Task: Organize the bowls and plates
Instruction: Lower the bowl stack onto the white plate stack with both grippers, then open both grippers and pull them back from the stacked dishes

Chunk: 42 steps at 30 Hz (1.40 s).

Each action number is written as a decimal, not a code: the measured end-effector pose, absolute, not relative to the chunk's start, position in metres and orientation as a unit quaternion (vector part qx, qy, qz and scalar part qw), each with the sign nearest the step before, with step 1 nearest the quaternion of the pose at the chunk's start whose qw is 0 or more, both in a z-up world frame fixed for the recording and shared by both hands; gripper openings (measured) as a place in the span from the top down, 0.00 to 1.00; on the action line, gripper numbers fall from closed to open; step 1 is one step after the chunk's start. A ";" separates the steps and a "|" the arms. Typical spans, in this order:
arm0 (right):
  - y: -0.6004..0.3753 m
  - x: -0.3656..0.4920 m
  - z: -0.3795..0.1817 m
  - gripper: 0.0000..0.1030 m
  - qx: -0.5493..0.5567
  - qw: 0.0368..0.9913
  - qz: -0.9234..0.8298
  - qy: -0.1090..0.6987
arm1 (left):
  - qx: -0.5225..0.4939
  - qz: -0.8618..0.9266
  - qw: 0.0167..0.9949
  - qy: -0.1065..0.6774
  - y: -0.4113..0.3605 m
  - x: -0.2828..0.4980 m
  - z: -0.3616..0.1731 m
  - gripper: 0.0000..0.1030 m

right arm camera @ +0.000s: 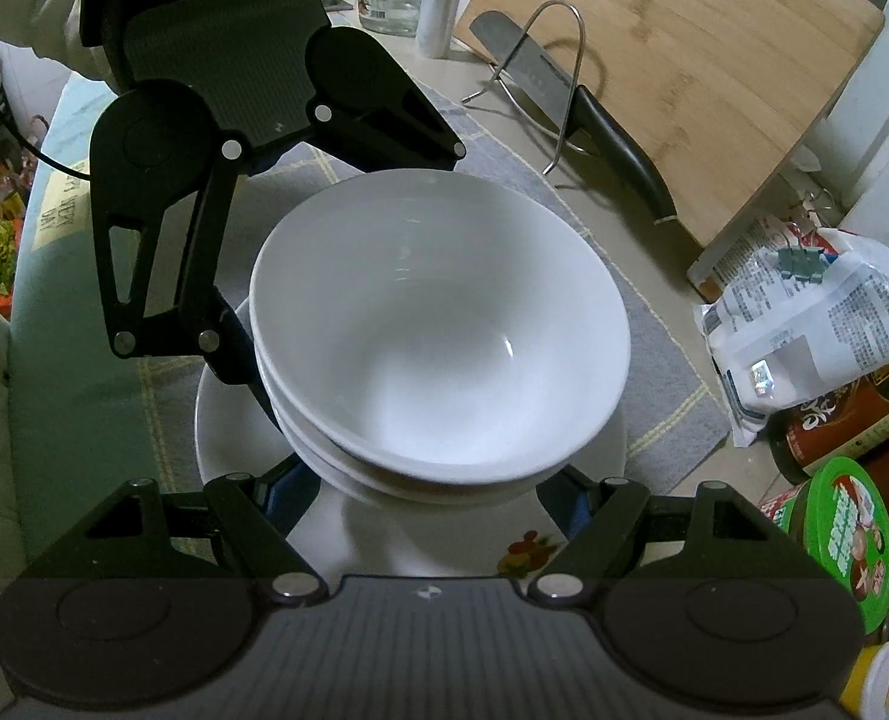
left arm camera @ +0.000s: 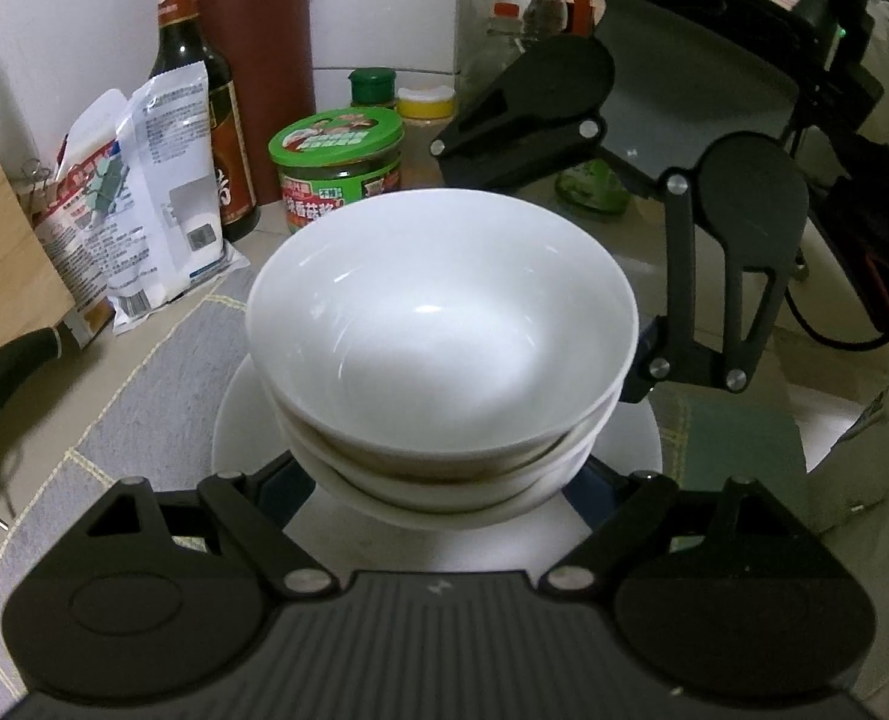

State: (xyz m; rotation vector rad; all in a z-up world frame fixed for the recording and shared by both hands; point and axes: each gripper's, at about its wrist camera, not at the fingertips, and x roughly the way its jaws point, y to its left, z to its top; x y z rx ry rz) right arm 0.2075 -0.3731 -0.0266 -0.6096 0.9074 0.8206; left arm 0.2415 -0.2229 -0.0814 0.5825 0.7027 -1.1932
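My left gripper (left arm camera: 444,495) and right gripper (right arm camera: 429,495) both straddle the stacked white bowls (left arm camera: 441,324), fingers spread wide around the lower bowl; I cannot tell whether the pads touch it. The stack sits on a white plate (right arm camera: 228,420) on the grey placemat (left arm camera: 144,396).

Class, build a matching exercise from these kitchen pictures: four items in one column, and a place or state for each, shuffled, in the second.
1. top bowl
2. plate
3. knife
4. green-lidded jar

a. leaning on the wire rack
b. under the bowl stack
c. nested in another bowl
d. behind the bowls, beside the dark bottle

Pairs: 1-c, 2-b, 3-a, 4-d
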 end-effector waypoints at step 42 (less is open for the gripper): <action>-0.367 0.156 0.033 0.00 -0.231 0.865 0.268 0.356 | 0.145 -0.314 0.916 0.202 -0.135 0.180 -0.040 0.00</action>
